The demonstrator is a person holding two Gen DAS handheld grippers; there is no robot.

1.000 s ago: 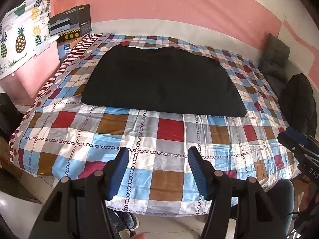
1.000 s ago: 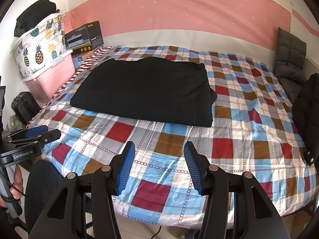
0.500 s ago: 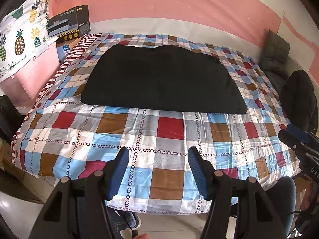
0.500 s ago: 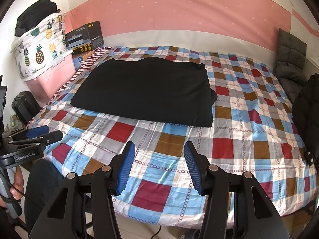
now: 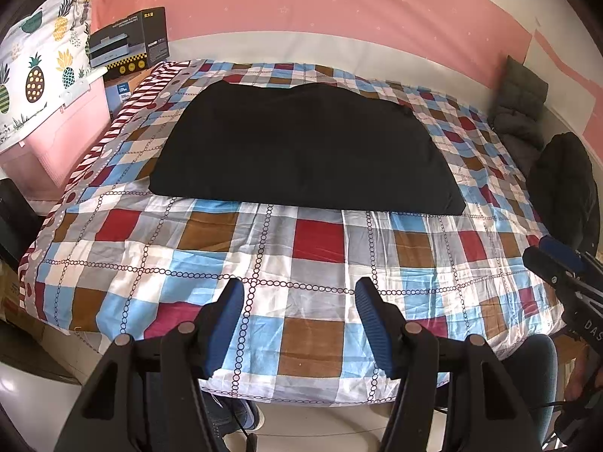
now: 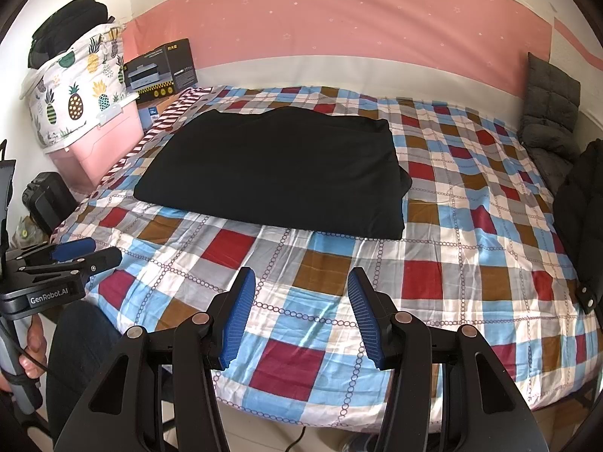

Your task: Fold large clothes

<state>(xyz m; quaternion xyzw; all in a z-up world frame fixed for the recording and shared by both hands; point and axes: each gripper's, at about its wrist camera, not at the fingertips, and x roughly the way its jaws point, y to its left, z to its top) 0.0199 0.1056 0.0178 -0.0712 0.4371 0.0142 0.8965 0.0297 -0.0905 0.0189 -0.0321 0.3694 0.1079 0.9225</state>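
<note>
At far left, a white fabric cover (image 6: pixel 71 90) printed with pineapples sits over a pink plastic storage bin (image 6: pixel 101 139). Behind it stands a black carton (image 6: pixel 162 69) with a yellow-and-black chequered band along its base; its printed lettering is too small to read.

The left gripper (image 5: pixel 297 324) is seen from the side in the right wrist view, where its black housing reads "GenRobot.AI" in white. In its own view the blue ribbed fingers (image 5: pixel 226 320) stand well apart with nothing between them, over the near edge of the bed.

The bedspread (image 6: pixel 471 233) is a smooth, lightly creased checked fabric in red, brown, blue, grey and white, crossed by chain-link lines, with a red-and-white striped border along its left side. The black garment (image 6: pixel 275 173) lies on it left of centre, toward the far half, folded into a flat, matte, roughly rectangular slab with a straight near edge.

The right gripper (image 6: pixel 297 316) is likewise spread and empty, well short of the garment. In the left wrist view its body shows the partial letters "DAS".

At right, a grey quilted cushion (image 6: pixel 550 109) leans against the wall; a black padded jacket (image 6: pixel 580 211) hangs beside the bed.
</note>
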